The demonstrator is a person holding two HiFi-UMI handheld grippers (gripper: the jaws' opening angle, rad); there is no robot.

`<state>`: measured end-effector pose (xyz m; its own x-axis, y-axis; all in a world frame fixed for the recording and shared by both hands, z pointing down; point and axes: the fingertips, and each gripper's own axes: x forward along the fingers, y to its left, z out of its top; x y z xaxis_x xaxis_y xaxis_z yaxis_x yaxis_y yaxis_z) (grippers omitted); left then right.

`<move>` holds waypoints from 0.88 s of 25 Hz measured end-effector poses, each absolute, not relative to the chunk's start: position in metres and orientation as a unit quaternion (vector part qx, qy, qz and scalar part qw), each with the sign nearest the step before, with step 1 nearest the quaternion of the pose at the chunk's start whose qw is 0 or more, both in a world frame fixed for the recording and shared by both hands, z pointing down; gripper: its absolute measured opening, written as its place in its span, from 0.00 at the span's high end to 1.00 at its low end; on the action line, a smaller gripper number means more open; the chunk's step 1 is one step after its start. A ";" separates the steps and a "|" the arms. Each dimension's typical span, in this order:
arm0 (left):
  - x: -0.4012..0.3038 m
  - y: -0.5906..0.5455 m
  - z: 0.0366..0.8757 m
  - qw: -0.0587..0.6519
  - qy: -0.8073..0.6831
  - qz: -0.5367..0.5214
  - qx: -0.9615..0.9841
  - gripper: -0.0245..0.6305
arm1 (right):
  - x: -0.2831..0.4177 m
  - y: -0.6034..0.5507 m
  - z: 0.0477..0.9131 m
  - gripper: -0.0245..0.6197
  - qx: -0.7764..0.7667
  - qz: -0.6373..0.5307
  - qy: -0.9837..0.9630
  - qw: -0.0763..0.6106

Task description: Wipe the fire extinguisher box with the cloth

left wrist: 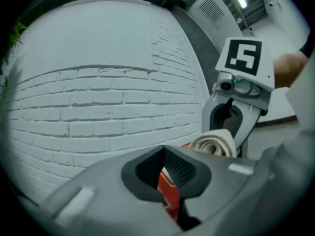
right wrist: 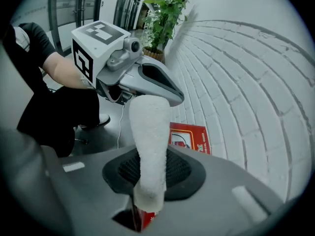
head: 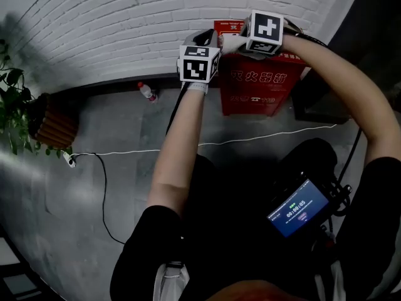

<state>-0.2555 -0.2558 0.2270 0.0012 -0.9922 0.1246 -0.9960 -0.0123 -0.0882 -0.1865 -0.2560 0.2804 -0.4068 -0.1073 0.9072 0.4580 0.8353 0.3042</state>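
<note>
My right claw clamped on white rolled cloth, which sticks out past jaws. My left claw narrow slit, empty. Red fire extinguisher box under both claws, against far brick wall.

Red rectangular fire extinguisher box: the front face carries one row of large pale Chinese characters reading 灭火器箱. The top panel holds a framed print, too small to read.

Black handheld device with a lit blue screen: a line of timer digits, apparently 00:00:05, with smaller illegible lines around it.

Left white marker cube and right white marker cube: black-and-white square code patterns only, without letters or numbers.
</note>
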 end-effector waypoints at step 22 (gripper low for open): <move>-0.195 -0.353 0.195 0.014 -0.668 0.133 0.732 0.96 | -0.137 -0.433 0.252 0.82 0.024 -0.347 -0.744 0.570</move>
<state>-0.1954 -0.3531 0.1949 0.0732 -0.9740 0.2144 -0.9817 -0.1083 -0.1569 -0.1366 -0.4325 0.2524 -0.3487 -0.4308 0.8324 0.3603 0.7583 0.5433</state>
